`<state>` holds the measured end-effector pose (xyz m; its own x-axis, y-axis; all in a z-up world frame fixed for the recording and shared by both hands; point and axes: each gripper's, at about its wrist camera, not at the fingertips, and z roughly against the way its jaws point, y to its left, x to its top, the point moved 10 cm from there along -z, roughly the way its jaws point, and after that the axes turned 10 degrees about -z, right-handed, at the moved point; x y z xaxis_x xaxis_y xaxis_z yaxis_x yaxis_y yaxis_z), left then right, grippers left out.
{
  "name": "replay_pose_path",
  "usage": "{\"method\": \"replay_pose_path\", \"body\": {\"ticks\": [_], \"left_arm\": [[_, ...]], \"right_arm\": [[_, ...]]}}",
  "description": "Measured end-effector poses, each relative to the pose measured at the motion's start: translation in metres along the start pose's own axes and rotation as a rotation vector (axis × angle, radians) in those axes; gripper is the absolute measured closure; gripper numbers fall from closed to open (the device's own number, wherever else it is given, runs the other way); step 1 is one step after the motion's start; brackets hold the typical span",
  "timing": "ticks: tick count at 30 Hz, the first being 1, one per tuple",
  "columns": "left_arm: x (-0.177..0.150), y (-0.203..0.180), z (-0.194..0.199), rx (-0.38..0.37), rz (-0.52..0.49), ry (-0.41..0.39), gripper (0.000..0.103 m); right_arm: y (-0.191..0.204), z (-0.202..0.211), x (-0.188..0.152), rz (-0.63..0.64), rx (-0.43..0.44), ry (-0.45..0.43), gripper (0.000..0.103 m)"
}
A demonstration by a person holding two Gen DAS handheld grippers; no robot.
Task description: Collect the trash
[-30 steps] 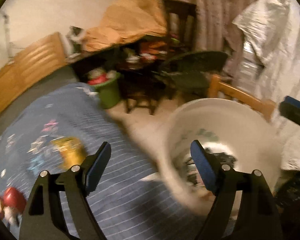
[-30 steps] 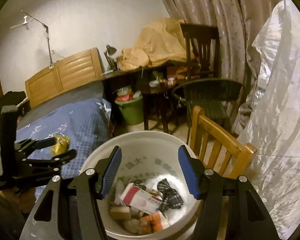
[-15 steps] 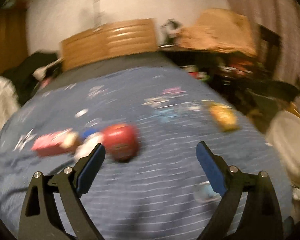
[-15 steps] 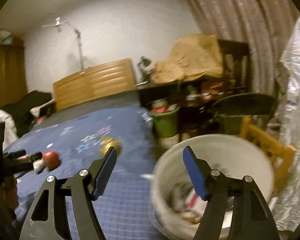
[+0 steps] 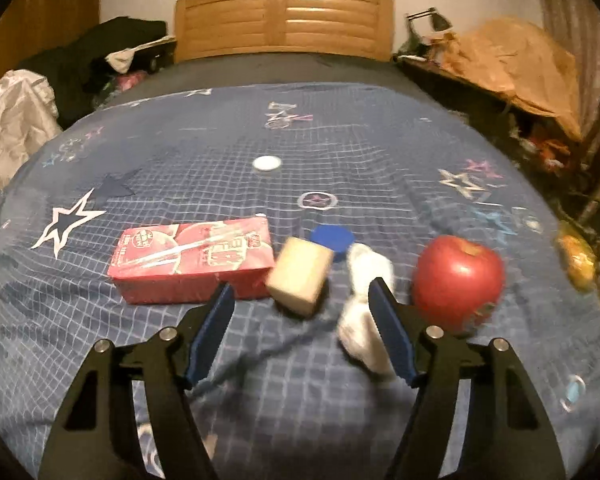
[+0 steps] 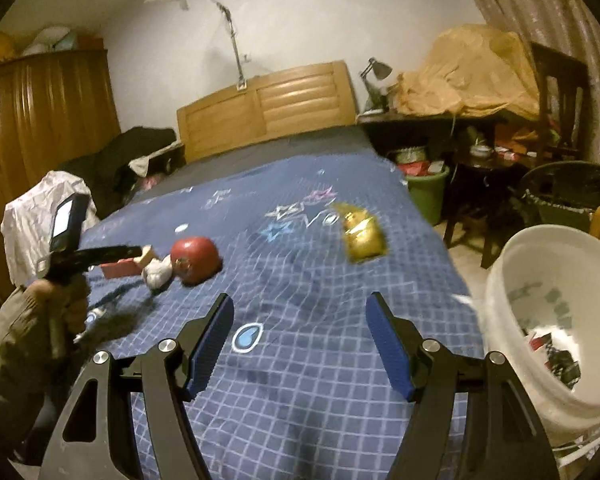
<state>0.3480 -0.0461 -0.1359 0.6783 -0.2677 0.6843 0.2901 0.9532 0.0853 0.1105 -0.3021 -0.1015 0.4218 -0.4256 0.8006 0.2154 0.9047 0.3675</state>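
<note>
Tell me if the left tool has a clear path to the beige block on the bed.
Probably yes. The left tool stands open just short of the beige block, nothing between them. The red carton and the white wad flank it closely, so either could get brushed.

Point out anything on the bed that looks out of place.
Litter lies loose on the blue star-print bedspread: a pink drink carton on its side, a tan block, a crumpled white wad, a red apple, a white cap and a yellow wrapper.
</note>
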Motion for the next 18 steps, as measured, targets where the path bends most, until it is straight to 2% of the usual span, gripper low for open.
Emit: {"method": "replay_pose_path", "body": {"ticks": [4, 6, 7, 11, 14, 18], "left_arm": [[-0.003, 0.005, -0.02, 0.009, 0.017, 0.043, 0.045], [-0.005, 0.005, -0.028, -0.021, 0.036, 0.057, 0.056], [-0.007, 0.003, -0.031, -0.04, 0.037, 0.069, 0.067], [-0.006, 0.002, -0.029, -0.045, 0.028, 0.049, 0.073], [-0.002, 0.012, 0.006, -0.029, 0.065, -0.028, 0.073], [-0.014, 0.039, 0.072, 0.019, 0.1, -0.131, 0.073]], "right_arm": [[0.007, -0.01, -0.005, 0.007, 0.0, 0.031, 0.033], [0.01, -0.014, -0.007, 0.012, 0.004, 0.045, 0.033], [0.015, -0.015, -0.008, 0.015, 0.007, 0.05, 0.033], [0.026, -0.017, -0.009, 0.03, 0.026, 0.064, 0.033], [0.035, -0.016, -0.003, 0.056, 0.056, 0.069, 0.033], [0.077, -0.022, -0.001, 0.127, 0.134, 0.09, 0.034]]}}
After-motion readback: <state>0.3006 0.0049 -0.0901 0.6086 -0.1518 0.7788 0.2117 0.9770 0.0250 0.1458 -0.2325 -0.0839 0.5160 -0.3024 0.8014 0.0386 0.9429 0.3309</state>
